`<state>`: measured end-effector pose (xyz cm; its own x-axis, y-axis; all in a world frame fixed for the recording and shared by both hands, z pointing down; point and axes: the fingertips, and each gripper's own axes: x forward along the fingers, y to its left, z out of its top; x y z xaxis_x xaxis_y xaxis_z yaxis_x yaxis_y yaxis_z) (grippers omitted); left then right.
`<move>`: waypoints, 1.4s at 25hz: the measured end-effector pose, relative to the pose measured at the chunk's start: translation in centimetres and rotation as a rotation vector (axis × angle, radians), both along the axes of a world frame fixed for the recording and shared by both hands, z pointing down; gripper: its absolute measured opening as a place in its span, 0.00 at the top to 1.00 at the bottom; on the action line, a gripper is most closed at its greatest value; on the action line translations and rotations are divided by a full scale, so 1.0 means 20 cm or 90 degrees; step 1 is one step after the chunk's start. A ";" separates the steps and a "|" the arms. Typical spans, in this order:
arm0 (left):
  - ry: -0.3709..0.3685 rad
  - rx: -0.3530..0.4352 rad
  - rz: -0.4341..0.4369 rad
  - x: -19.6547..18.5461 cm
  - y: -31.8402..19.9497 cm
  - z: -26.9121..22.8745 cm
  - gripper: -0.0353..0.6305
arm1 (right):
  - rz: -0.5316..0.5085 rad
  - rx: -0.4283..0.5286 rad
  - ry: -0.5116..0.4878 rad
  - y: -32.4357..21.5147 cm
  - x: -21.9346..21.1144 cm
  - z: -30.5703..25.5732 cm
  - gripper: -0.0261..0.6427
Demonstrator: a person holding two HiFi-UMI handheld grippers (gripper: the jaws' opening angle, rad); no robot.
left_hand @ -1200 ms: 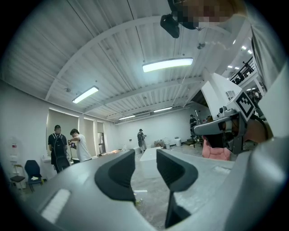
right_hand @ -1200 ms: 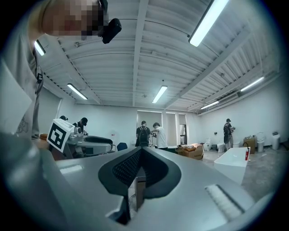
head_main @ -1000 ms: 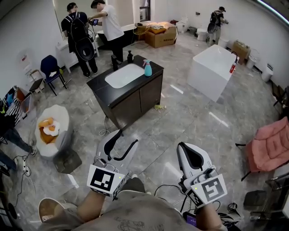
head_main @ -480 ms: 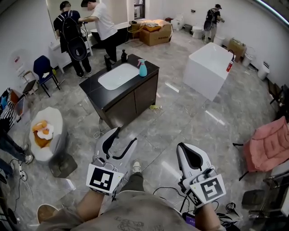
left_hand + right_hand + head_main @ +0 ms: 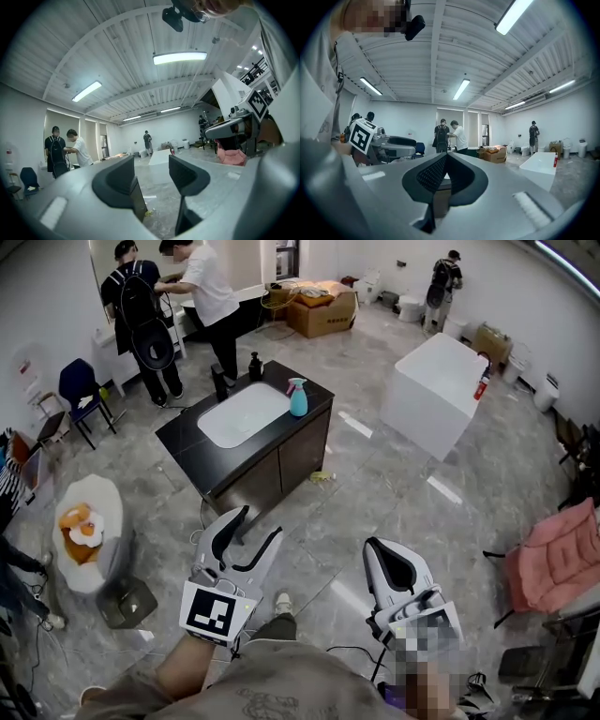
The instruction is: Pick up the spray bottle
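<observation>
Vanity and spray bottle (image 5: pixel 298 397) sit lower and larger in the head view than a second ago; both grippers hold about the same spots at the bottom of the frame.

- Spray bottle: teal, upright, on the black worktop (image 5: pixel 187 439) above centre frame, just beside the right end of the white sink (image 5: pixel 242 413) and close to the worktop's right edge. Nothing touches it.
- Two dark bottles (image 5: pixel 255 367) stand along the far edge.
- Open grey floor (image 5: pixel 375 484) runs between the vanity and a white block (image 5: pixel 439 381) at upper right, and from the vanity front down to the grippers. A small yellowish scrap (image 5: pixel 321 476) lies by the vanity's near corner.
- Left gripper (image 5: pixel 262 523): lower left of centre, jaws spread, nothing between them, well apart from the bottle.
- Right gripper (image 5: pixel 382 549): lower right, jaws pressed together, holding nothing.
- Pink chair (image 5: pixel 558 554) at the right edge; two people (image 5: pixel 197 296) at upper left behind the vanity.

Only the head view shows the bottle. The left gripper view (image 5: pixel 151 173) frames the white block and ceiling lights between its jaws, with the right gripper at its right. The right gripper view (image 5: pixel 445 159) shows closed tips and the left gripper's marker cube (image 5: pixel 361 133).
</observation>
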<state>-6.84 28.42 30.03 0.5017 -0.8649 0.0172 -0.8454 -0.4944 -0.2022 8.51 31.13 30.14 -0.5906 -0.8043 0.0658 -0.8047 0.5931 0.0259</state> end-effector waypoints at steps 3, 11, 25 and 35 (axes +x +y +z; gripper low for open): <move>0.000 -0.011 0.002 -0.08 -0.18 0.00 0.61 | -0.005 -0.004 0.006 -0.18 -0.09 -0.02 0.92; 0.005 -0.001 0.002 -0.27 -0.63 -0.01 0.61 | -0.011 -0.002 0.025 -0.63 -0.28 -0.03 0.92; -0.010 -0.042 0.003 -0.29 -1.12 0.14 0.61 | 0.003 -0.024 0.038 -1.12 -0.29 0.08 0.92; -0.015 -0.054 -0.026 -0.12 -1.57 0.20 0.61 | -0.045 -0.026 0.024 -1.64 -0.16 0.16 0.92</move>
<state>-9.24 -2.97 34.09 0.4649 -0.8794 0.1024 -0.8604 -0.4760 -0.1819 5.40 -1.61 33.32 -0.6426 -0.7566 0.1208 -0.7594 0.6499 0.0302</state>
